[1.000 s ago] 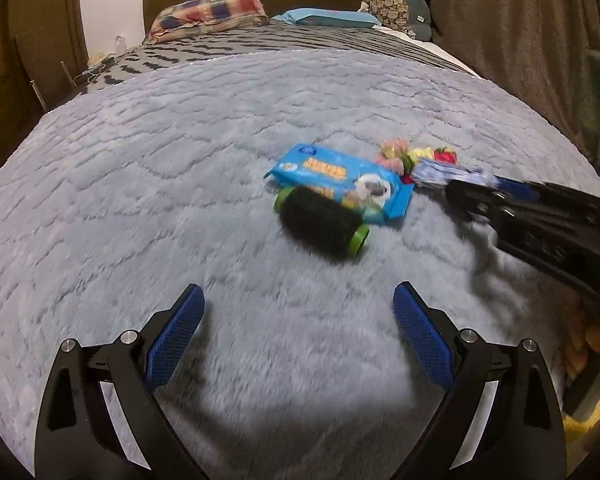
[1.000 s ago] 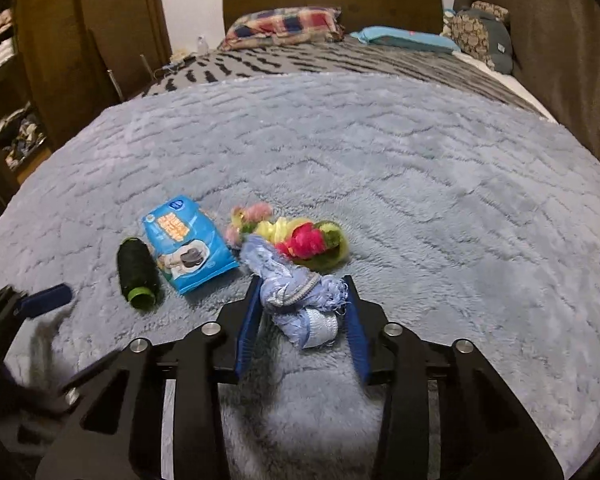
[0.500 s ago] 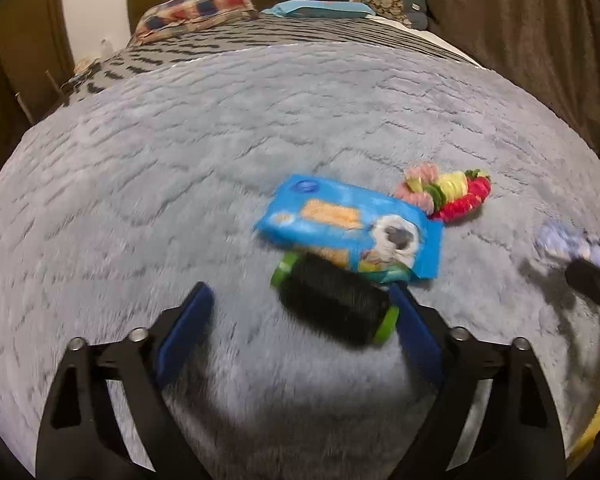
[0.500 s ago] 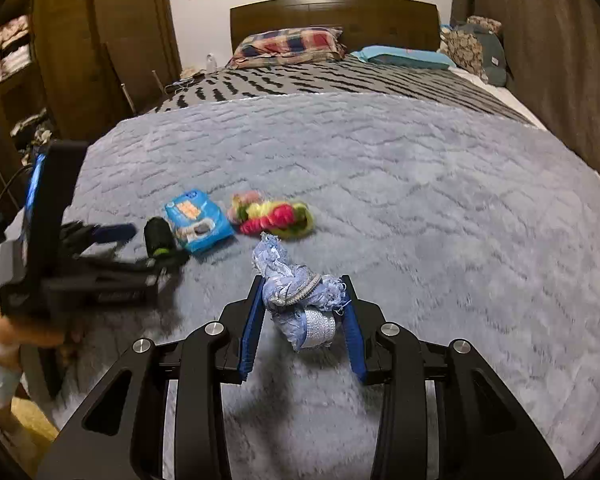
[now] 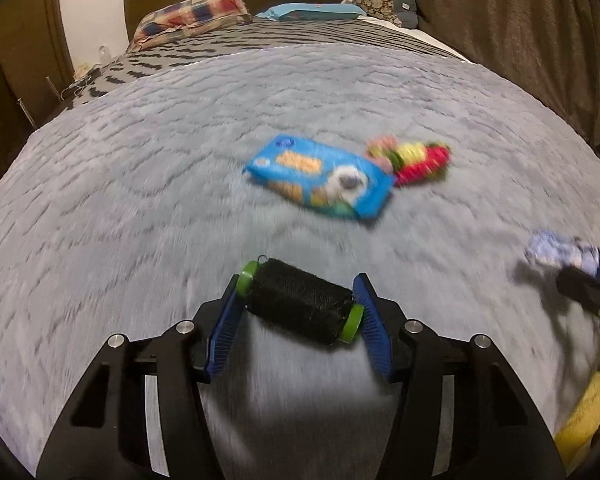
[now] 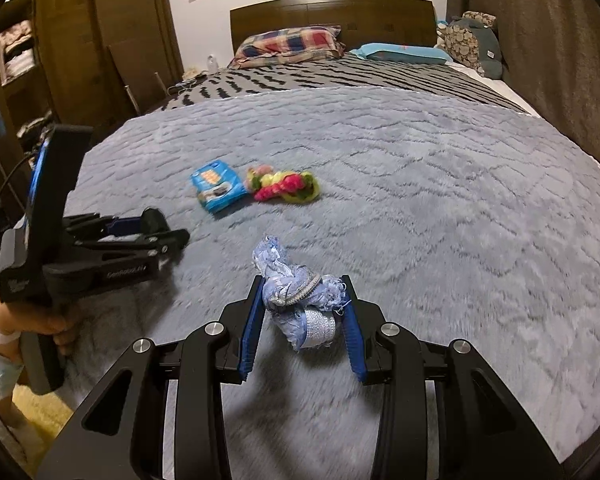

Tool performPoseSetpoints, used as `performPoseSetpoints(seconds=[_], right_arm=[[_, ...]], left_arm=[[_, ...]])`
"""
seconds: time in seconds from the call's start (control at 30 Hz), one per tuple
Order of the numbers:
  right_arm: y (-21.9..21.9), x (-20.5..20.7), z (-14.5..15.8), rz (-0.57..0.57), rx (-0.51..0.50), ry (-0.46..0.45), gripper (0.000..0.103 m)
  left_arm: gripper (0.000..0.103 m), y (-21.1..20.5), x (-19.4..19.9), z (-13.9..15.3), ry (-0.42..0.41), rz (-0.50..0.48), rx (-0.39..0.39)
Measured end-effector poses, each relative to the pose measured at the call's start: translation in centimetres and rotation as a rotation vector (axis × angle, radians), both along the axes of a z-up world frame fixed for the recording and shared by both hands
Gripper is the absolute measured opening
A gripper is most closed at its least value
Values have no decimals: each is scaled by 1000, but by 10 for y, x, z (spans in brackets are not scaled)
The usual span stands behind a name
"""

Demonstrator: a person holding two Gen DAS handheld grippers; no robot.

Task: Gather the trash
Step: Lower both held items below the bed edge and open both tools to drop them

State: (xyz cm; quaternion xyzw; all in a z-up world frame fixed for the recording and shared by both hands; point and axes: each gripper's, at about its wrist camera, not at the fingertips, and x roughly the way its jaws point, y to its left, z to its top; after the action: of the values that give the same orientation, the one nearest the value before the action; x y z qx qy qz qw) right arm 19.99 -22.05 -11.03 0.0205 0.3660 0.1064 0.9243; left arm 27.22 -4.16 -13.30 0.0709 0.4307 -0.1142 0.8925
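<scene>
- Lying across the fuzzy grey blanket (image 6: 420,184) of the bed are the bits of litter: a blue snack packet (image 5: 320,176), a bright pink, yellow and green bundle (image 5: 412,158) just beside it, a black spool with green ends (image 5: 300,306), and a crumpled pale blue rag (image 6: 300,300).
- The left gripper (image 5: 298,312) has its fingers (image 5: 226,332) closed in on the black spool, one blue pad against each green end; the spool sits tilted between them, just above or on the blanket, which I cannot tell.
- The right gripper (image 6: 302,316) has its fingers (image 6: 252,328) pinched on the pale blue rag, which has a silvery band in it and bulges up between the pads.
- The snack packet lies flat on the blanket beyond the spool, touching or nearly touching the colourful bundle on its right. Its printing is too blurred to read; only yellow biscuit shapes and a dark round picture show.
- From the right wrist view, the left gripper's side carries pale lettering, too smeared to read with confidence.
- At the head of the bed sit a plaid pillow (image 6: 292,42) and a light blue pillow (image 6: 400,53) against a dark wooden headboard (image 6: 332,10).
</scene>
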Motion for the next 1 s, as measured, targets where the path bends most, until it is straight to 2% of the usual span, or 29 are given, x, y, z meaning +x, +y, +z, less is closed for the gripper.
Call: performPoseSetpoints(seconds=[0.17,0.4,0.63,0.83,1.0], right_arm=[[3,-26,6,16,6,-19,37],[9,-71,17,36,25,-53,37],[12,-124,21,69,29,-71,37],[10,-161,14,76,41,-61,37],[13,-178,-8,81,43,-8,37]], left_arm=[[53,10,-45,9,-6,-16,-24],[53,18,-118,34,-67,-38,-70],[53,21,-185,46,-124,-49,-92],[53,23,-231,35,-117,-55,-103],[53,25,-251,6,-40,-53,-132]])
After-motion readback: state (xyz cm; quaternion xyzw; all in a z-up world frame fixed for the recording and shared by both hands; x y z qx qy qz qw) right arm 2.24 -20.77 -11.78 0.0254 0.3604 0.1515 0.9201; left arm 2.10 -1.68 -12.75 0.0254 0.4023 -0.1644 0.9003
